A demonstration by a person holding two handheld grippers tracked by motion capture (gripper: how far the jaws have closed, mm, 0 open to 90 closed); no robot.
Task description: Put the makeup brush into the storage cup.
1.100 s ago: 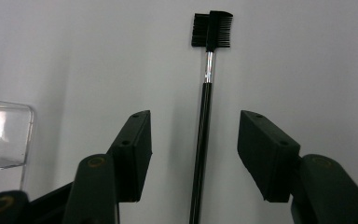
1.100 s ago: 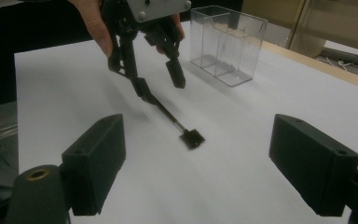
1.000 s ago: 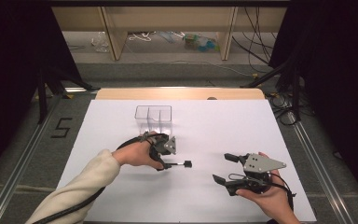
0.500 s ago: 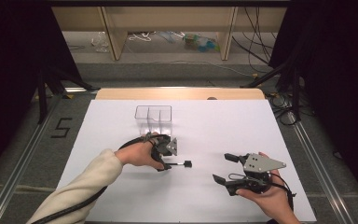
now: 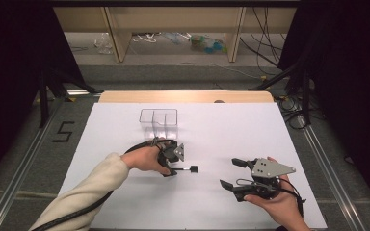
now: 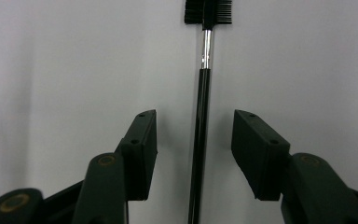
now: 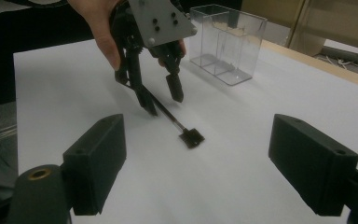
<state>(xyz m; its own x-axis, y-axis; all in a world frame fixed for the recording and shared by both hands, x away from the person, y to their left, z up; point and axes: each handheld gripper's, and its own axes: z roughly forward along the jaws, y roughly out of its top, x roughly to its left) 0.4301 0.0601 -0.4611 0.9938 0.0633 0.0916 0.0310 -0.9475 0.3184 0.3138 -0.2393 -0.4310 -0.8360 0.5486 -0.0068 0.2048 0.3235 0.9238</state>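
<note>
A slim black brush [image 5: 188,169] with a silver collar lies flat on the white table top [image 5: 231,130], its bristle head pointing right. My left gripper [image 5: 172,169] points down over the handle. In the left gripper view the handle [image 6: 205,51] runs up between the jaws, clear of both pads; my left gripper [image 6: 195,119] is open, and its jaws have just been closing. The right gripper view shows the left gripper [image 7: 163,102] straddling the brush [image 7: 191,137]. My right gripper [image 5: 230,173] rests at the front right, open and empty [image 7: 205,158].
A clear plastic box [image 5: 159,119] with compartments stands just beyond the left hand, also seen as the clear box [image 7: 226,42] behind the left gripper. A wooden strip [image 5: 183,96] edges the table's far side. Dark floor, metal rails and cables surround the table.
My left gripper has settled slightly over the brush handle and its jaws have narrowed around it. The right hand and the brush have not moved.
</note>
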